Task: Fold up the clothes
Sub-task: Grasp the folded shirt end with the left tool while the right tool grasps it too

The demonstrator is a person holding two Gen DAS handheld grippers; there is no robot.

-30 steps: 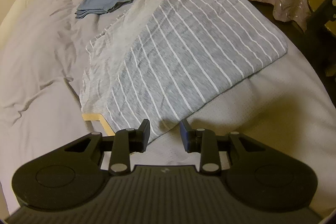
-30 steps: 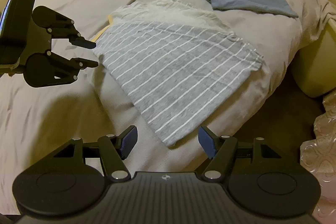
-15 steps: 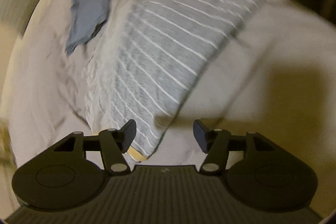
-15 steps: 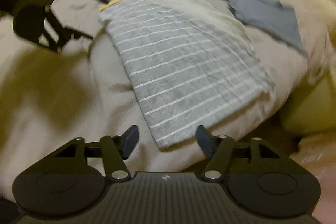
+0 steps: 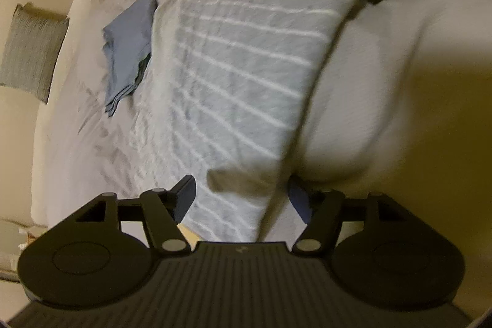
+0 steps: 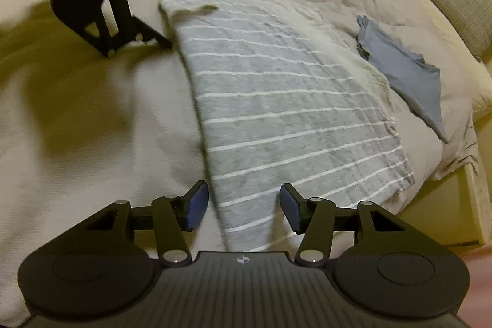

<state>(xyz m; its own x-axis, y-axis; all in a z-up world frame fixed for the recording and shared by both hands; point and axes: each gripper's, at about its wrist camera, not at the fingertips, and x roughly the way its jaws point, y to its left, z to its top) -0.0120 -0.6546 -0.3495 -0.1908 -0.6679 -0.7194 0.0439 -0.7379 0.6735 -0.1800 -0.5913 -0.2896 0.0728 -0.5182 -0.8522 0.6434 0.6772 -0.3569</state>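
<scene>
Both grippers spread over opposite ends of the striped shirt [image 6: 276, 100].
Left gripper [image 5: 243, 199] straddles one corner; right gripper [image 6: 244, 205] straddles the far corner. A folded blue garment [image 6: 406, 73] lies beyond.

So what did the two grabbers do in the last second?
Both moved in. The left gripper and the right gripper each came down over a near corner of the striped shirt, open fingers on either side of its edge, nothing grasped yet. The shirt and the blue folded cloth stayed put on the bed.
</scene>
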